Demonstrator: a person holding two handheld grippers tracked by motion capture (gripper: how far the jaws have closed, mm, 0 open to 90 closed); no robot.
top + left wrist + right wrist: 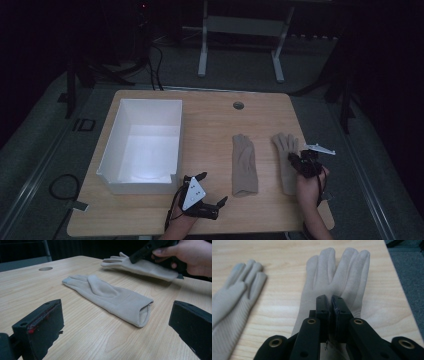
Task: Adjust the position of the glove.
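Two beige gloves lie flat on the wooden table, fingers pointing away. My left gripper (211, 189) (117, 315) rests near the front edge, open and holding nothing, and faces the cuff of the left glove (244, 165) (107, 296) (234, 297). My right gripper (295, 159) (330, 300) (140, 252) is held over the palm of the right glove (286, 150) (145, 266) (337, 272). Its jaws are pressed together. I cannot tell whether any fabric is pinched between them.
A large white open box (112, 135) stands on the left half of the table, just behind my left gripper. A round cable hole (238, 105) (45, 268) sits near the far edge. The table's right edge (394, 277) runs close beside the right glove.
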